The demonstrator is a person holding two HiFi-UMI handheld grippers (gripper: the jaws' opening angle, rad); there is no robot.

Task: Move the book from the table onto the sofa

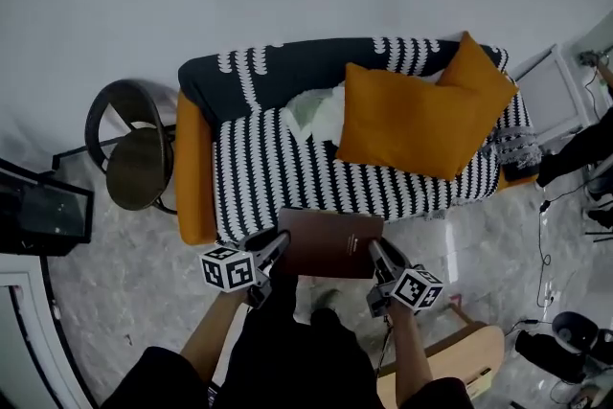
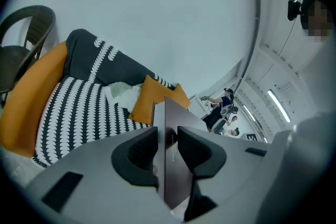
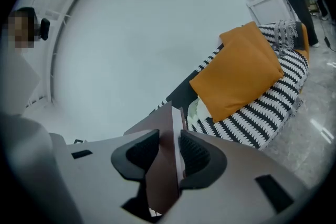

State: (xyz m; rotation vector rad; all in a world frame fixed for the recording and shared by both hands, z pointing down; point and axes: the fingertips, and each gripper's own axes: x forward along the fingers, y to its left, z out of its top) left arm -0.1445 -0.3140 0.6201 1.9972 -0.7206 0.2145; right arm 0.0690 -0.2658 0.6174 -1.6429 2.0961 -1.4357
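The left gripper (image 1: 276,247) clamps the flat dark-brown hardcover book (image 1: 330,242) at its 9 o'clock edge, the right gripper (image 1: 379,252) at its 3 o'clock edge; each edge sits pinched between the jaws.

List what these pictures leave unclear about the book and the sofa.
- Cover lettering of the book: left gripper view, too small to read.
- Whether it touches the sofa: head view, the book covers the gap.
- Seat under the orange cushions: head view, covered.
- What the white item is: head view, too small.
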